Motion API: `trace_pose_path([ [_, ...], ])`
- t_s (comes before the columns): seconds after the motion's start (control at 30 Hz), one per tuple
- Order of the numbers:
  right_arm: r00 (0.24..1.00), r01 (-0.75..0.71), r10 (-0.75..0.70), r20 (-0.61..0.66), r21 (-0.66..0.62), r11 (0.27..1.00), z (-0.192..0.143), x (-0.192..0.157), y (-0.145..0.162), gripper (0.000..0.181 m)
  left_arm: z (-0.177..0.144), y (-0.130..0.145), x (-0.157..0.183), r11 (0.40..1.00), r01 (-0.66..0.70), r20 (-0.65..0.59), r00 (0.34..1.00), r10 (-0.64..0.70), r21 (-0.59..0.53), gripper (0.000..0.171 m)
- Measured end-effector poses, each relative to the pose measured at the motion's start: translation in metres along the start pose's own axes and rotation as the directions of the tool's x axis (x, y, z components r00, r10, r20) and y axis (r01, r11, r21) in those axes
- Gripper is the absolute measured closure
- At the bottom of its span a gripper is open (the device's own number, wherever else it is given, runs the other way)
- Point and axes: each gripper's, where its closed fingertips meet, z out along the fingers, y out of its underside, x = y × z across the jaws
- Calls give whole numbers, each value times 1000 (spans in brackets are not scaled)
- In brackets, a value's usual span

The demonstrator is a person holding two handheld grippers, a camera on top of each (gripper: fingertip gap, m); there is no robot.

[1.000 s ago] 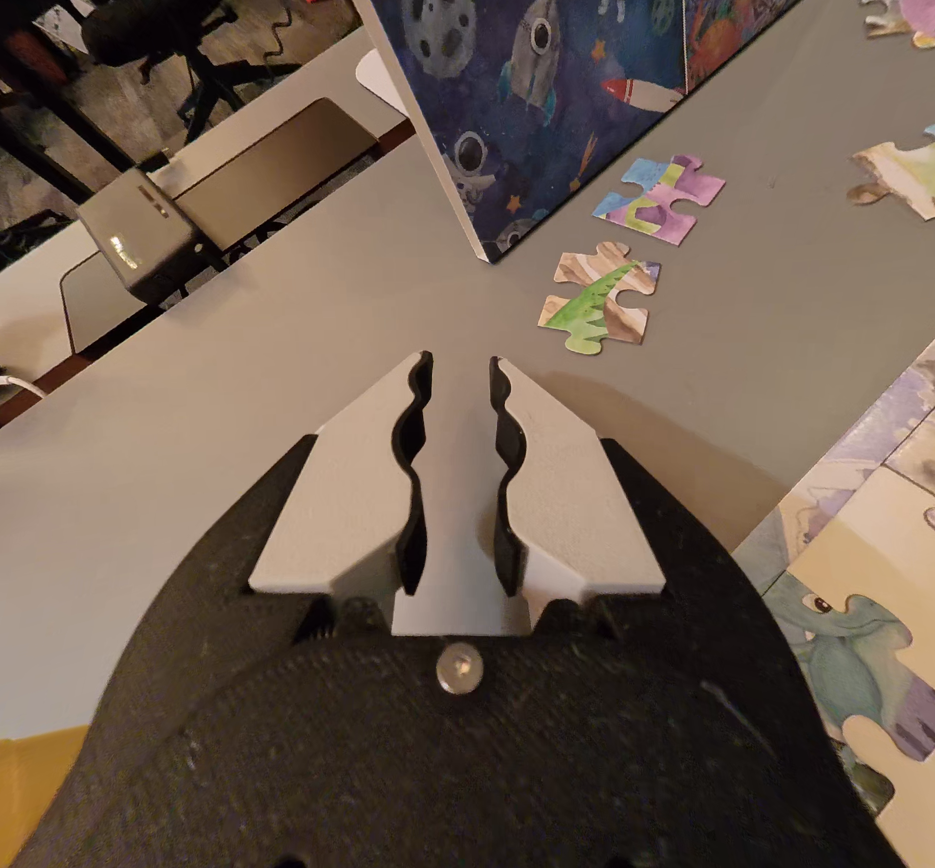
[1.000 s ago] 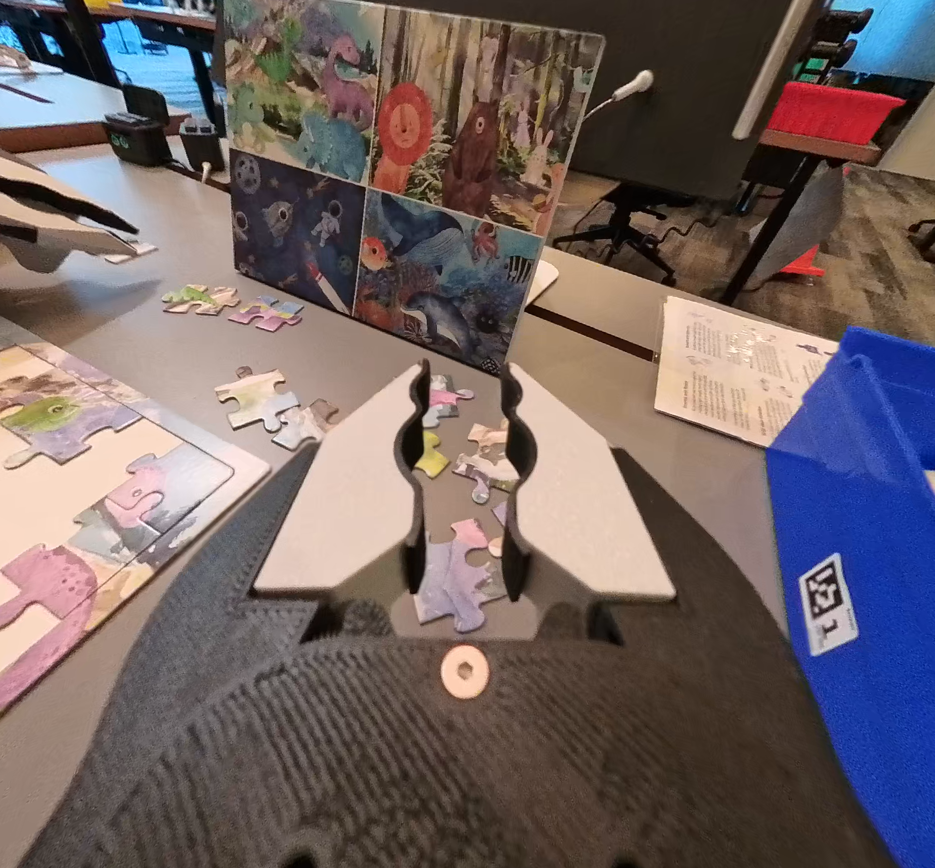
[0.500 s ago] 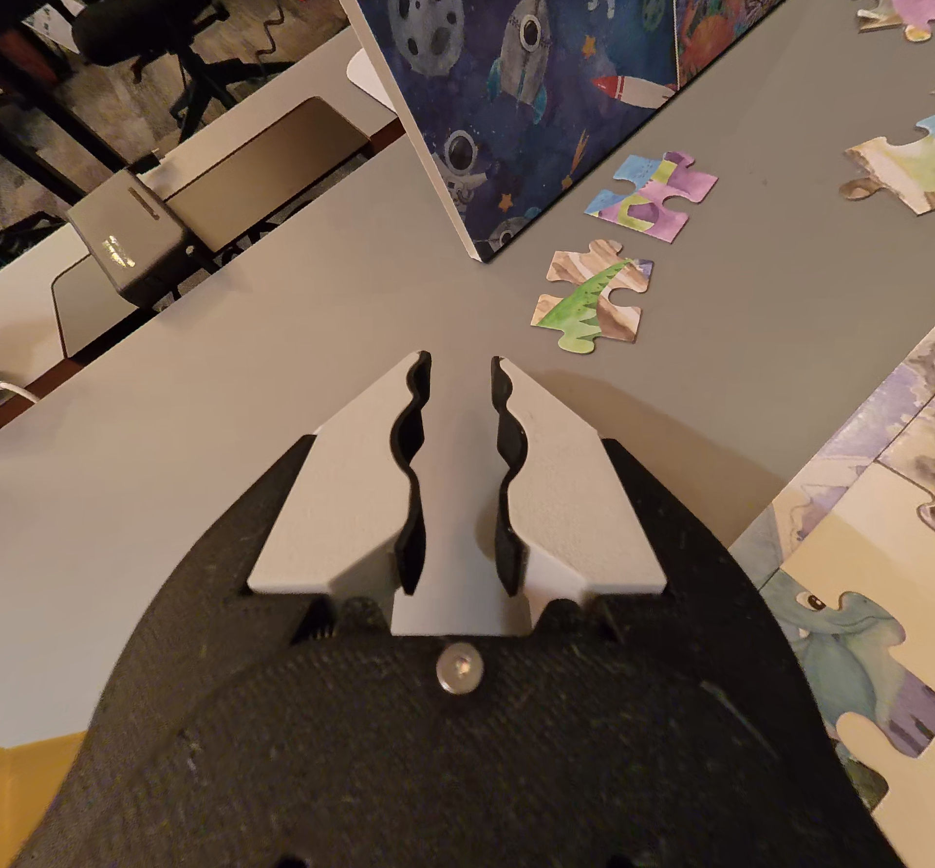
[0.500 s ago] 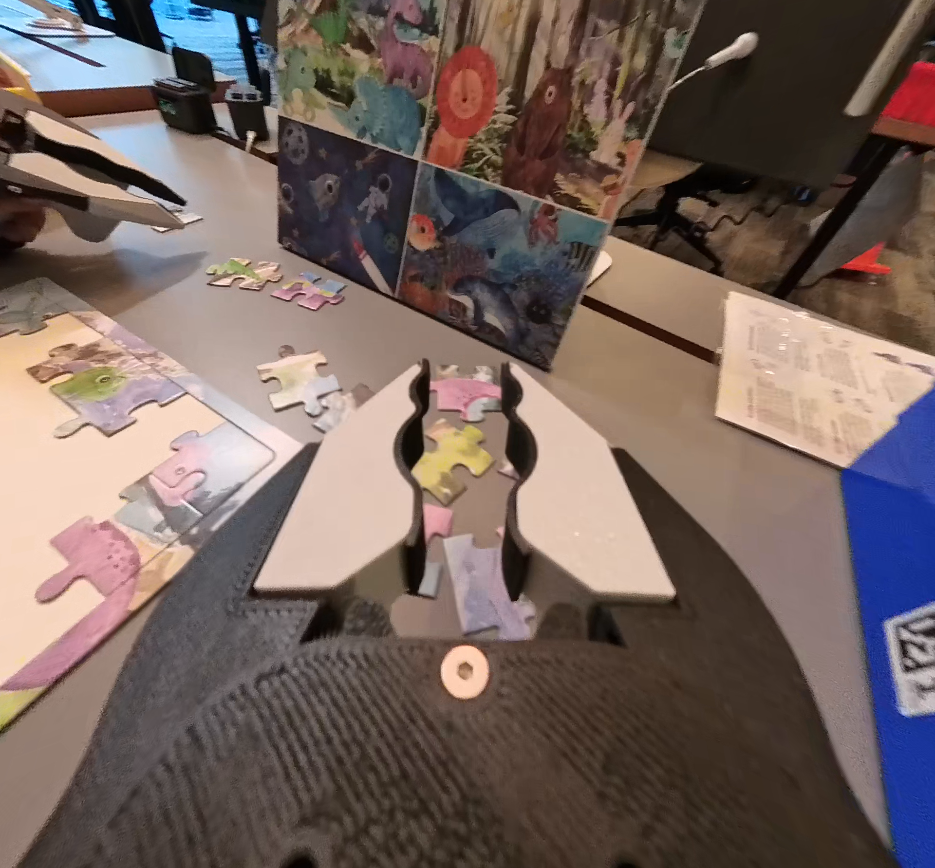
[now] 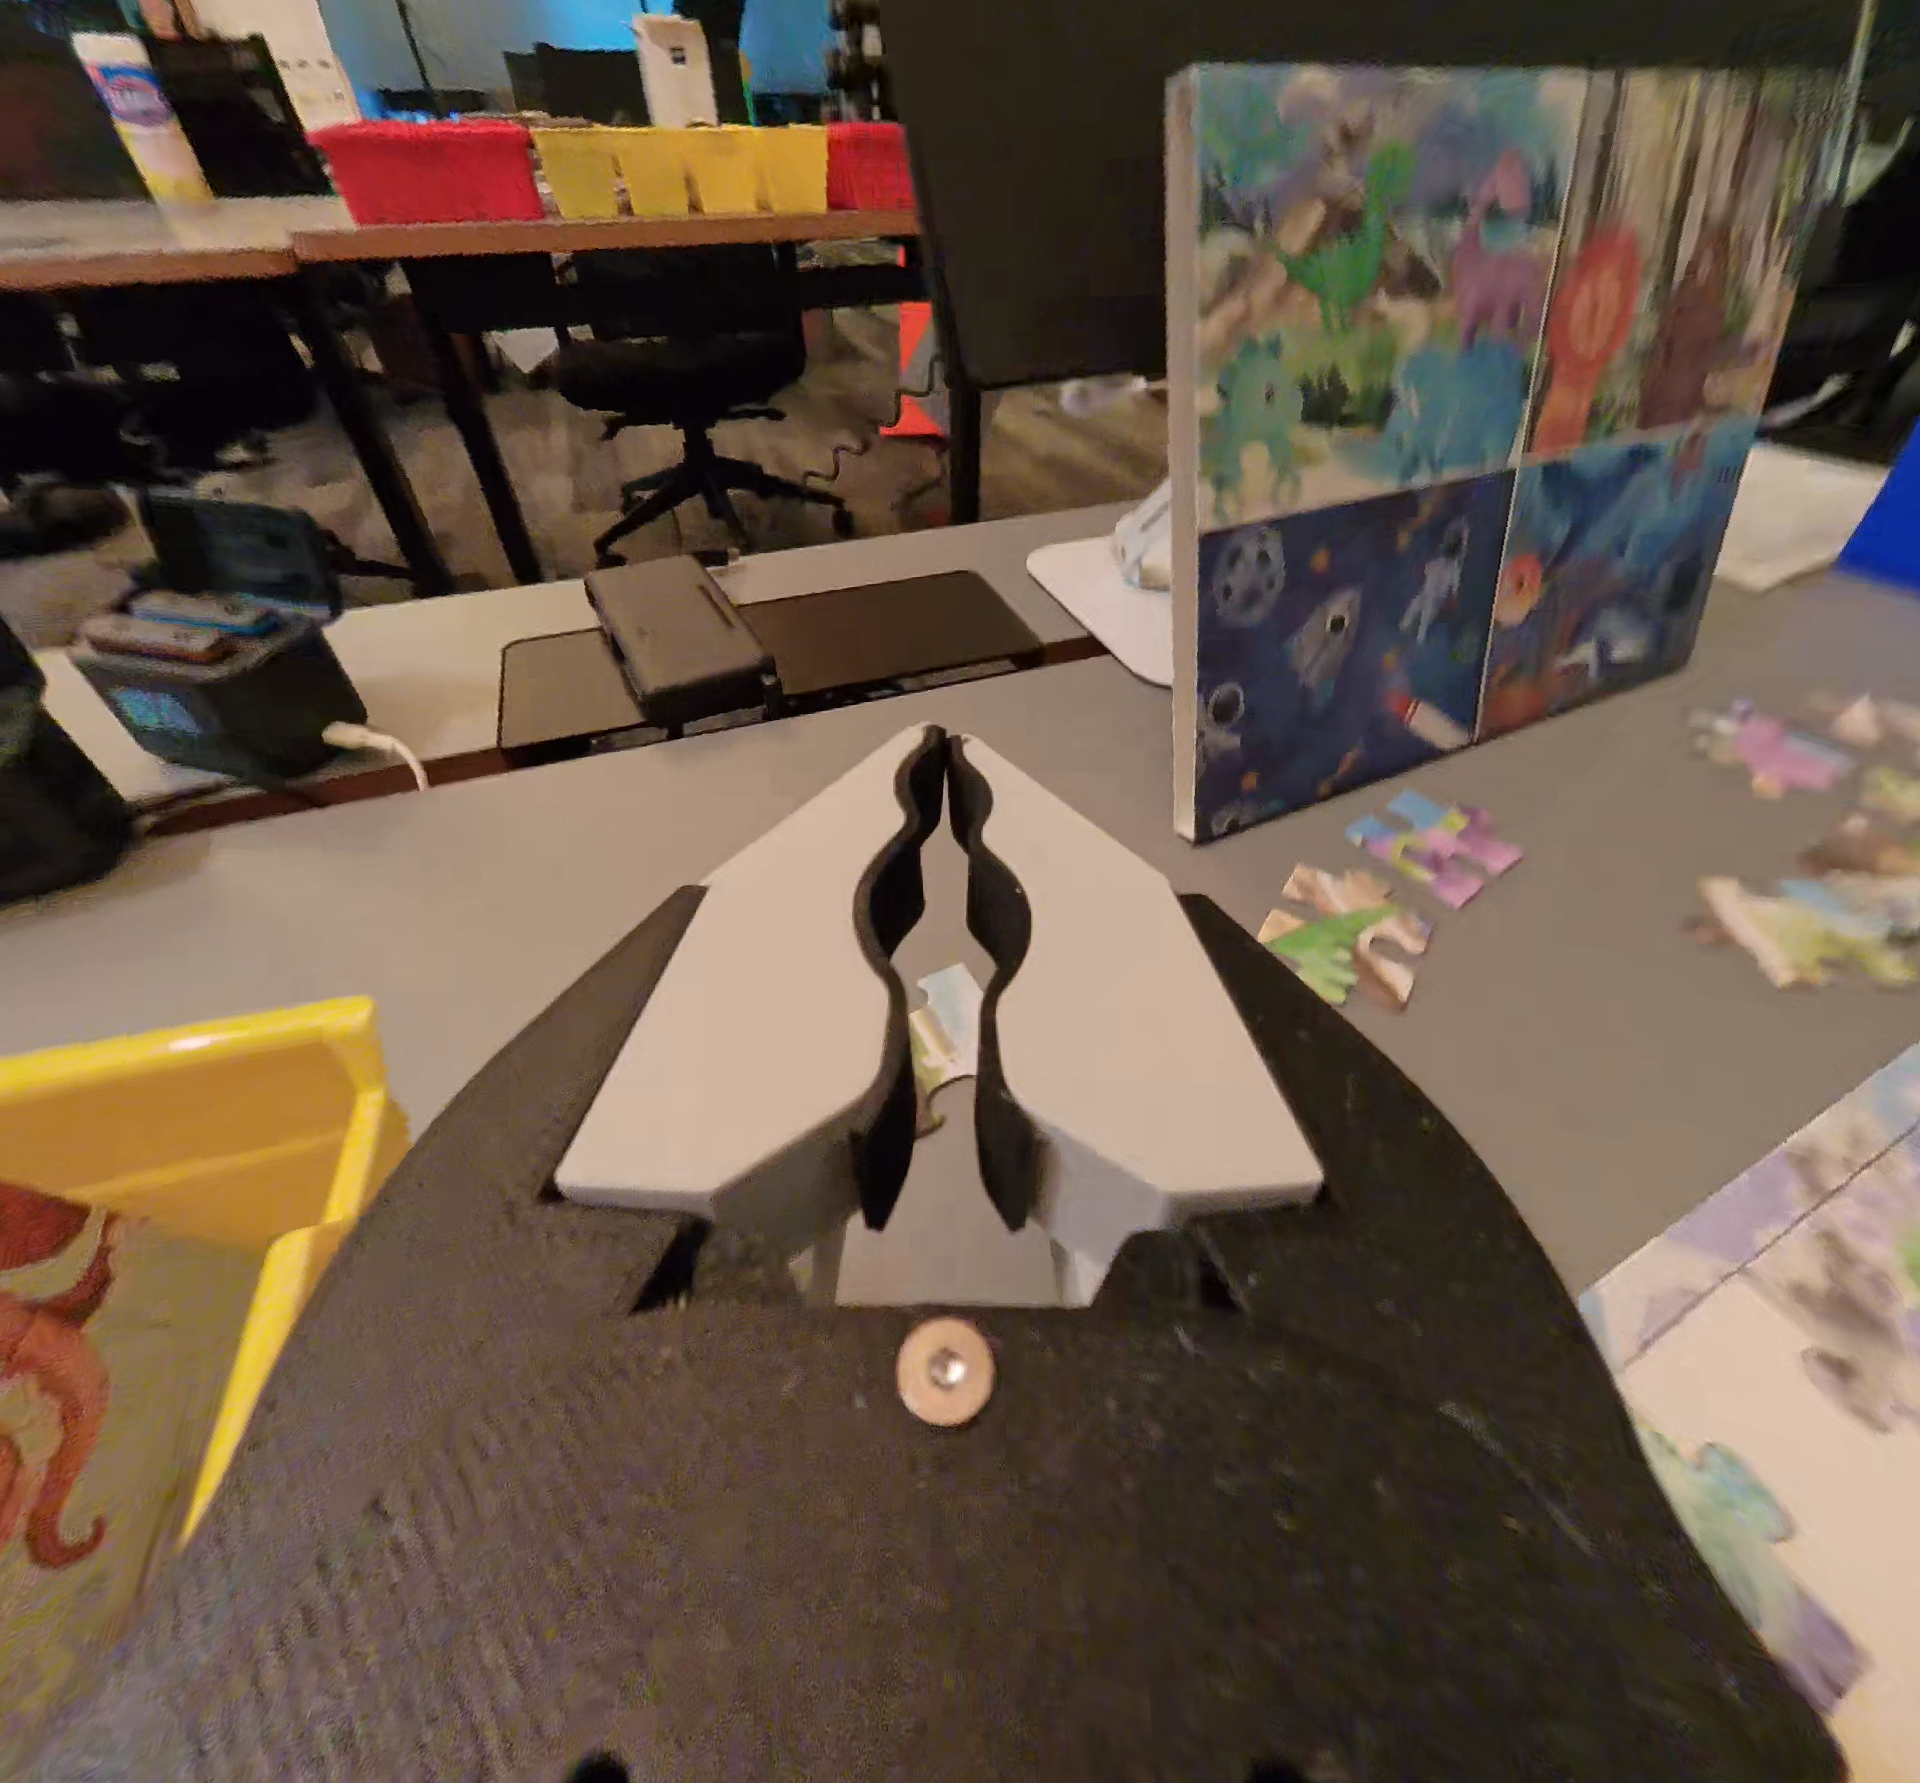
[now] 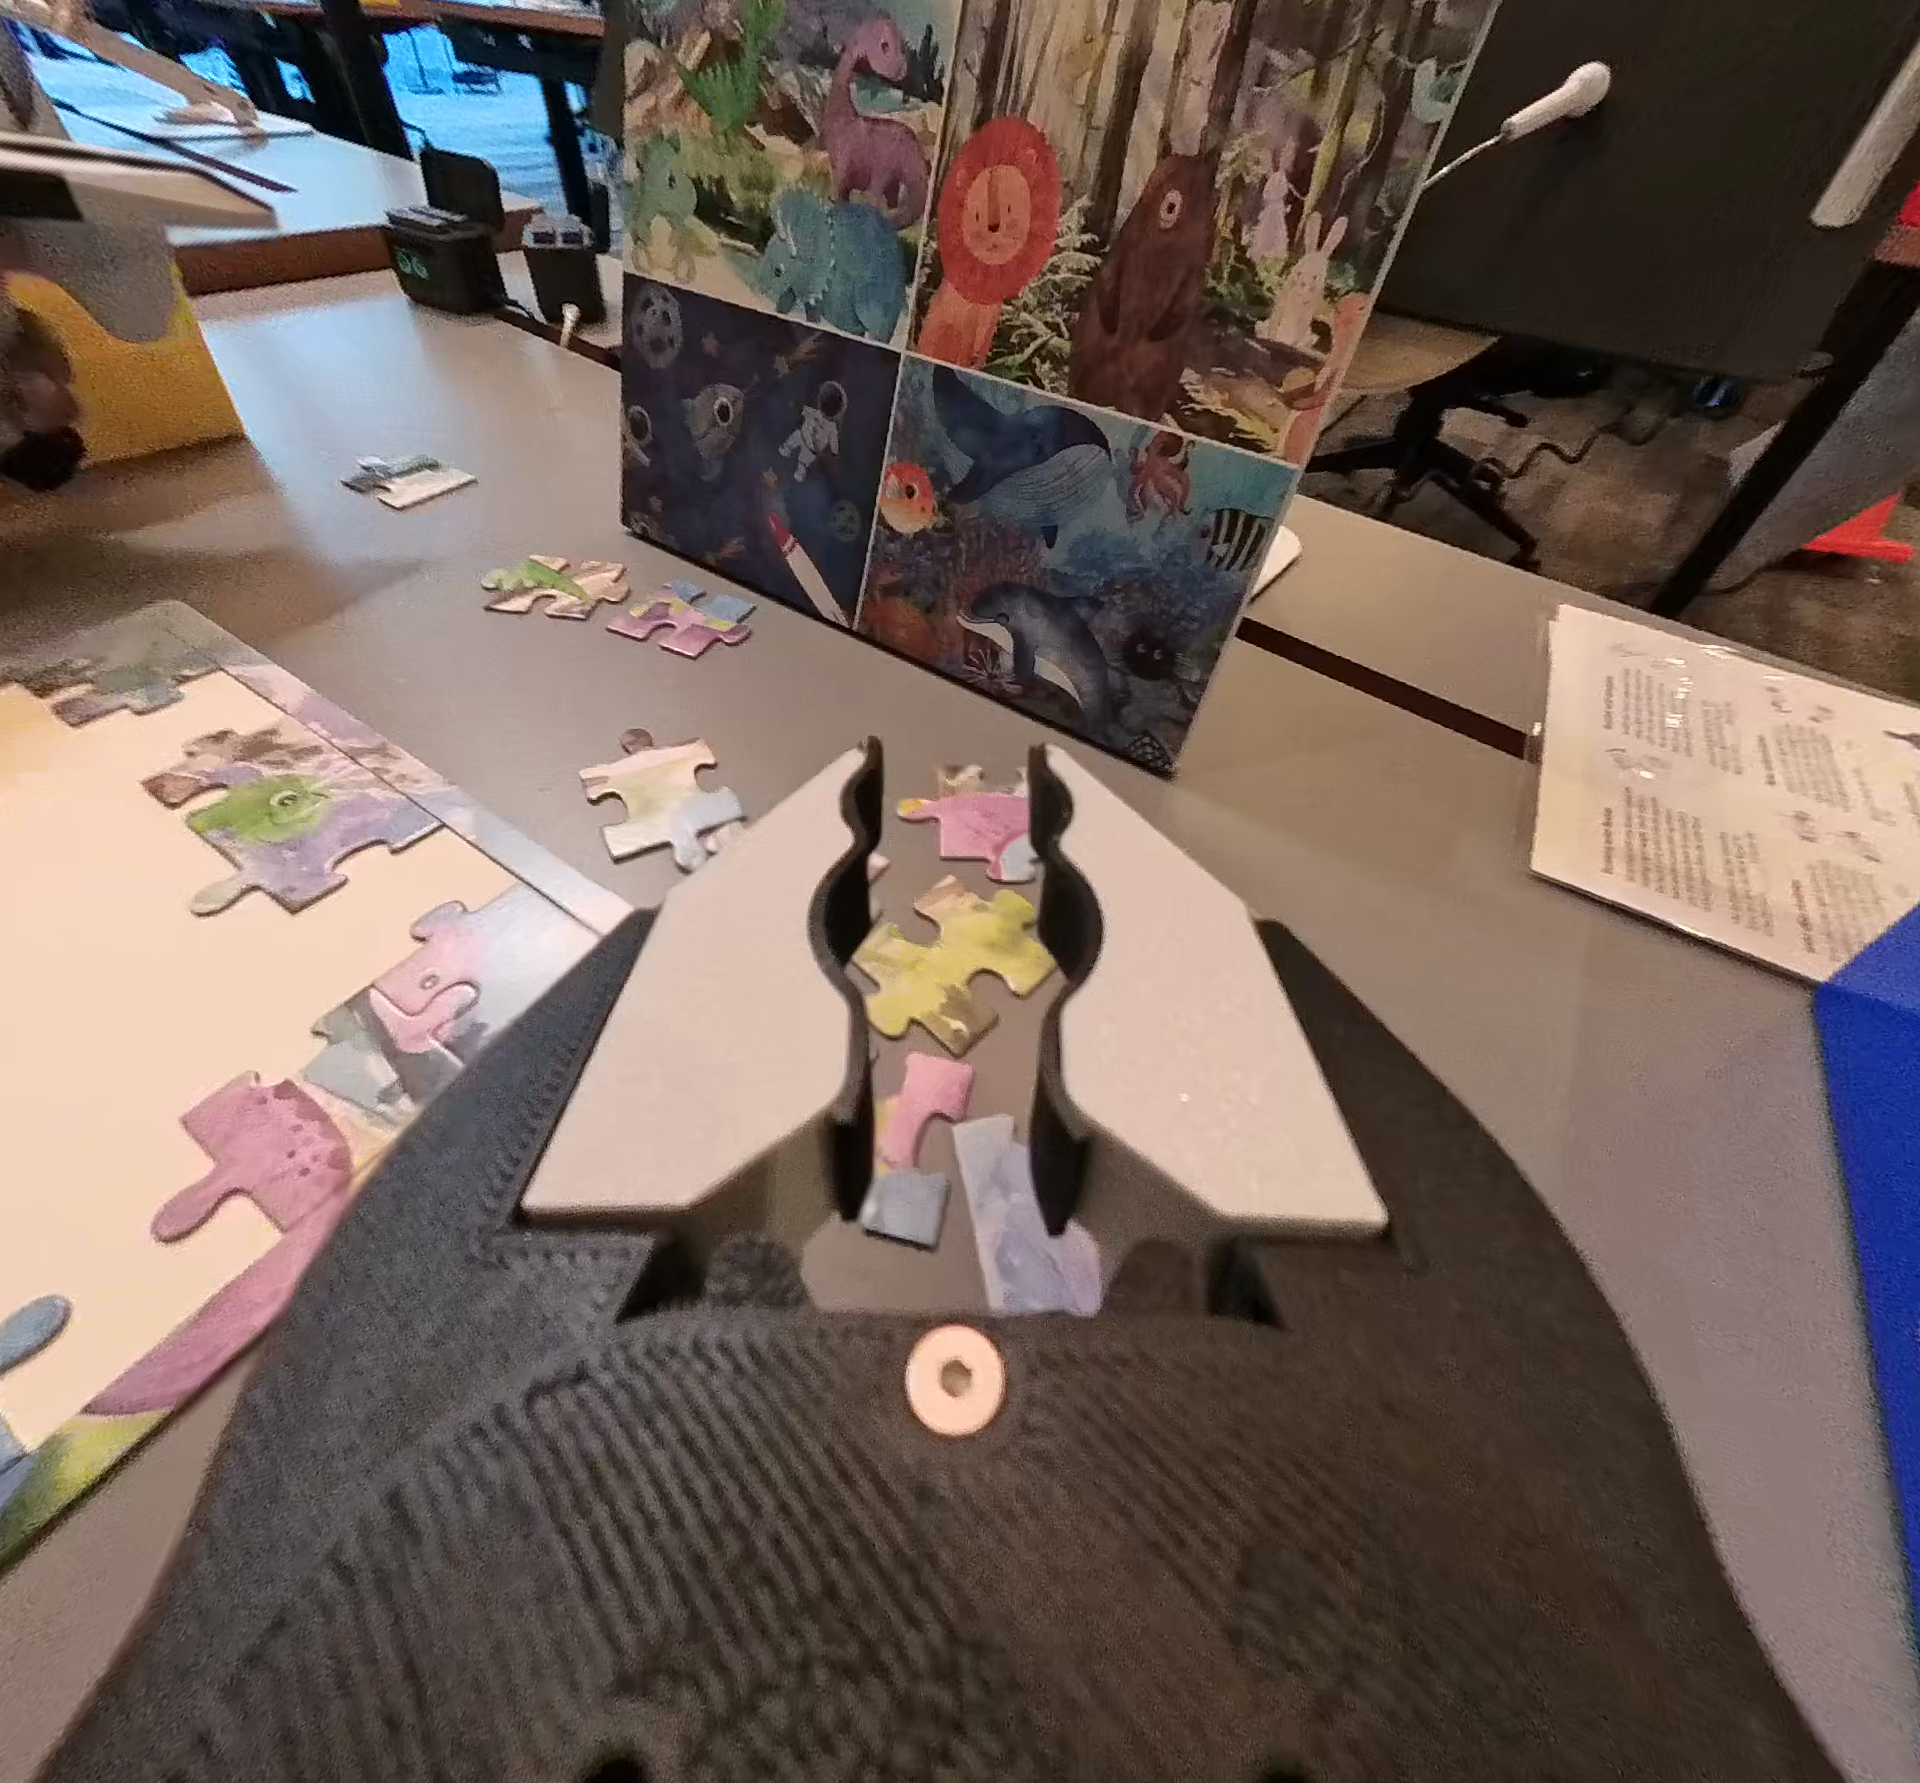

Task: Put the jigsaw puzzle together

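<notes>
Grey fingers (image 5: 748, 1006) – black wavy pads, silver screw (image 5: 943, 1371).

— Any writing to be read here?
— A white printed sheet (image 6: 1714, 798) lies on the table (image 6: 1403, 902), right of the puzzle box (image 6: 1039, 279). Its lines are too small to make out.
— Anything else?
— A black charger (image 6: 431, 263) left of the box carries a green mark, and a white tub (image 5: 135, 112) far off has a coloured label — both blurred.

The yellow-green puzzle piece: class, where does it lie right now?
In the right wrist view, the yellow-green puzzle piece lies flat on the grey table, seen between the open right tongs, just nearer than the pink piece.
</notes>
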Motion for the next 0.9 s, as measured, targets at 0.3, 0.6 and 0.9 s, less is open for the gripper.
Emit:
trace_pose_path([
  [0.3,997,74,-75,-11,-49,996,6,-6,8,155,1,8,-12,999,34,27,999,-33,-33,171],
  [0.6,999,53,-53,8,-43,998,7,-9,8,155,14,32,14,987,-41,-57,998,33,-153,169],
  [0.9,999,31,-29,32,-44,999,9,-13,9,156,22,52,61,970,-51,-267,963,-16,-240,113],
])
